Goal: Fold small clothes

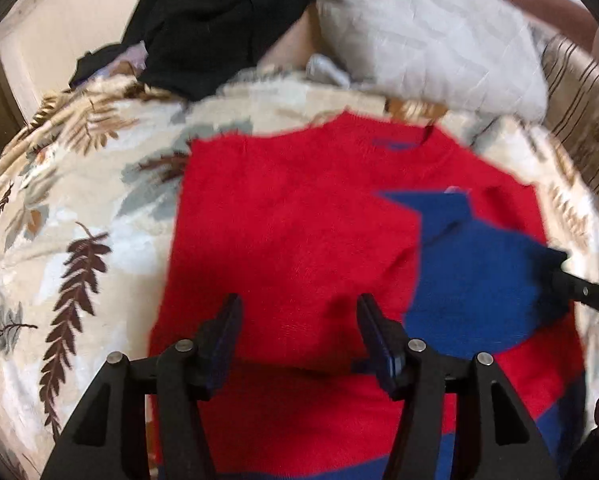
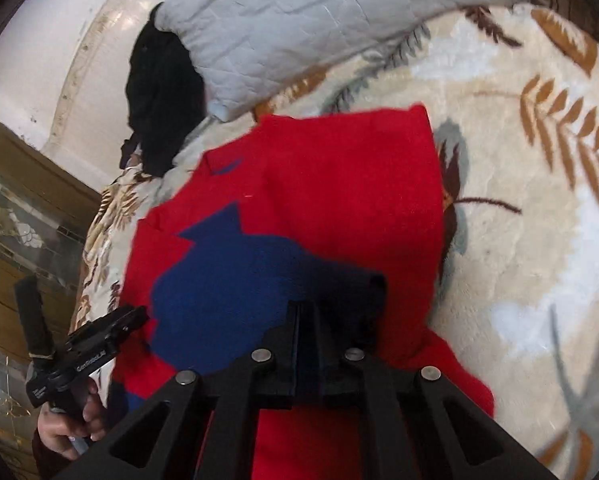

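Right claw (image 2: pixel 305 312) over leaf-print blanket (image 2: pixel 519 184).

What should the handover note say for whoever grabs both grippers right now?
Left gripper: open, empty, above the red sweater.
Right gripper: shut on the blue sleeve, which is brought over the sweater's red body.
The sweater lies flat on the leaf-print blanket; a grey pillow and a black garment sit beyond it.
Done: left side looks folded in to a straight edge; blue sleeve laid across.
Left: release the sleeve, fold the bottom up, then probably the black garment.
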Available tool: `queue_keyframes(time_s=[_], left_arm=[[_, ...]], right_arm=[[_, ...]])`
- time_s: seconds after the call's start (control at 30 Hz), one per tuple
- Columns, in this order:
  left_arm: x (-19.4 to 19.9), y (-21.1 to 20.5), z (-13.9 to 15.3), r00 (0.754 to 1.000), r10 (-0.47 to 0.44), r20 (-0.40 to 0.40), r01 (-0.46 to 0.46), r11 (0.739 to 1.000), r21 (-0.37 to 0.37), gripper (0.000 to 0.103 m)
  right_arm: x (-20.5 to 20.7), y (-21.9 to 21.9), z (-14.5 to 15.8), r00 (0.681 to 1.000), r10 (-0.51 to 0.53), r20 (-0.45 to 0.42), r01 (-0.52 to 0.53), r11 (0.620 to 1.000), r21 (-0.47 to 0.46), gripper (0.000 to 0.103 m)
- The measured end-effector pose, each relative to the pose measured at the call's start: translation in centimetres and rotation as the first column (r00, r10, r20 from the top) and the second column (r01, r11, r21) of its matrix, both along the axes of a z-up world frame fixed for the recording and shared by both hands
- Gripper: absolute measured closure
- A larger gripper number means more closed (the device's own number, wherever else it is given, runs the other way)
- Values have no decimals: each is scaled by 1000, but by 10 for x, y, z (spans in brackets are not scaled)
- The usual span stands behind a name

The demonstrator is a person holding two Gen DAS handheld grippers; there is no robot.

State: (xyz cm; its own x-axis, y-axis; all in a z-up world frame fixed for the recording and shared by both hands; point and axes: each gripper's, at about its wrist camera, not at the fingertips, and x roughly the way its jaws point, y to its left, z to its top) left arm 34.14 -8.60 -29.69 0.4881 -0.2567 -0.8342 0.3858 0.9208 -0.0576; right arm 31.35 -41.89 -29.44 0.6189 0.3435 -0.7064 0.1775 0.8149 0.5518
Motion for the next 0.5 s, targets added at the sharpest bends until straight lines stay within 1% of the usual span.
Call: queue_keyframes(time_s=[0.1,0.13,0.17,0.2,0.23,0.27,0.3,0.33,0.37,0.4,0.43,0.5], left_arm=[[-23,8,29,997,-20,80,26,997,-67,43],[-36,12,41,992,-22,127,33,996,-84,41],[-46,14,50,986,-23,166,39,995,-94,35],[-59,17,61,977,-17,213,39,994,-100,31],[-71,20,70,969,-6,246,31,995,-97,23],[-88,24,80,959,16,285,10,996,-90,20],[-100,28,88,946,36,321,-8,996,-90,19],[-112,31,95,934,56,354,-25,996,-91,16],[-123,34,101,922,72,381,-42,995,-87,11],[-137,36,108,908,83,411,-56,995,-78,8],[-154,38,114,893,86,441,-61,996,-70,7],[-175,43,120,879,94,467,-70,995,-69,7]], right_arm=[[-27,2,29,996,24,88,-24,1000,5,91],[-38,3,40,991,34,126,-36,999,12,91],[-51,6,49,986,39,161,-42,999,20,91],[-66,8,59,979,36,199,-39,999,13,85],[-80,10,70,971,35,238,-35,999,-4,79],[-91,13,76,964,36,263,-33,999,-19,62],[-106,17,85,956,37,292,-28,999,-32,30],[-120,21,93,947,30,320,-18,999,-40,20],[-139,24,103,928,13,371,5,999,-49,17],[-155,28,112,913,14,408,11,998,-58,17],[-169,33,120,904,30,427,2,997,-74,17],[-187,42,131,903,49,426,-9,995,-95,17]])
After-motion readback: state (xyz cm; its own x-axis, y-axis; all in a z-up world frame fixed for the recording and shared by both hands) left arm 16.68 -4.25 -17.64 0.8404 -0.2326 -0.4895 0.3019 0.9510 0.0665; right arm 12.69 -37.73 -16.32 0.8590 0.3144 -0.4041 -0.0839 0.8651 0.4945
